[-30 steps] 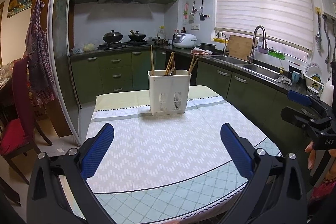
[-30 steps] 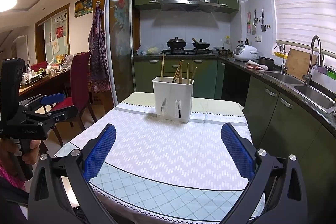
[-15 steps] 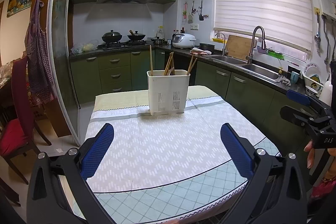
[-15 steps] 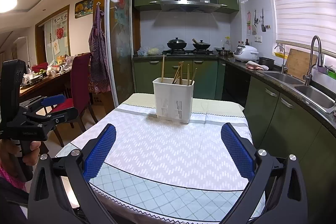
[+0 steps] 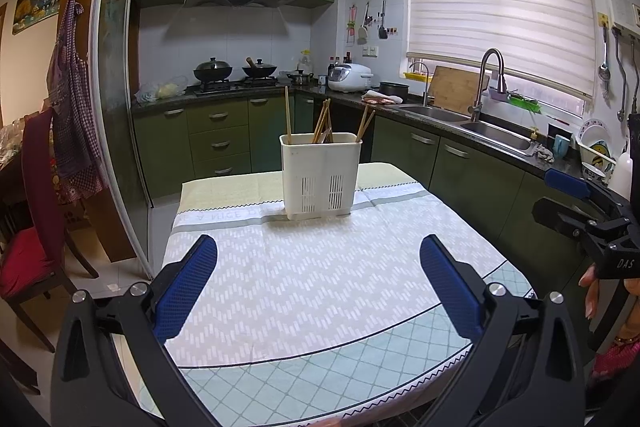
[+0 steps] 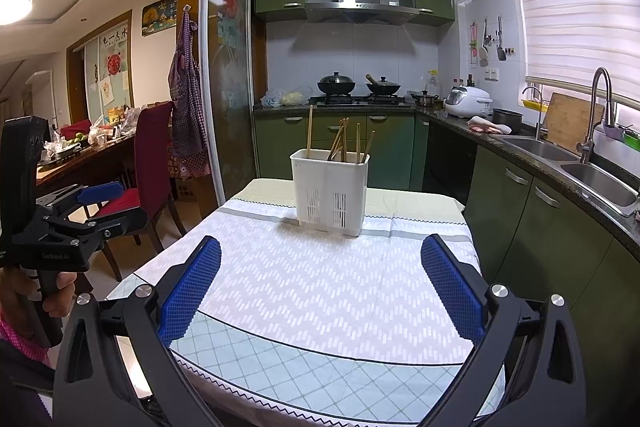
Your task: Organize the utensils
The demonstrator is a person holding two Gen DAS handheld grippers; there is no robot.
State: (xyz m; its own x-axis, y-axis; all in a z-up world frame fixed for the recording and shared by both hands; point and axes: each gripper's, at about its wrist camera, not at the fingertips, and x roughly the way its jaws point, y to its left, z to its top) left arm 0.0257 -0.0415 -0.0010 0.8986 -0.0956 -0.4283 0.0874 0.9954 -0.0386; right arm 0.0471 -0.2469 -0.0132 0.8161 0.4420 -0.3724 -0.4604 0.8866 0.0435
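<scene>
The white utensil caddy (image 5: 321, 175) stands upright at 12 o'clock on the table (image 5: 320, 287), toward its far edge, with several wooden chopsticks (image 5: 322, 126) sticking up out of it at loose angles. Both tools hang over the near edge, well apart from it. The left gripper (image 5: 318, 283) has its jaws spread wide with nothing between the blue pads; the right gripper (image 6: 320, 283) is equally wide and empty, and from the left view it shows at 3 o'clock. The task looks to be at its opening approach, with no utensil yet taken. The next move probably calls for 1 gripper to travel forward toward 12 o'clock, line its pads on a single stick above the caddy rim, and close.
</scene>
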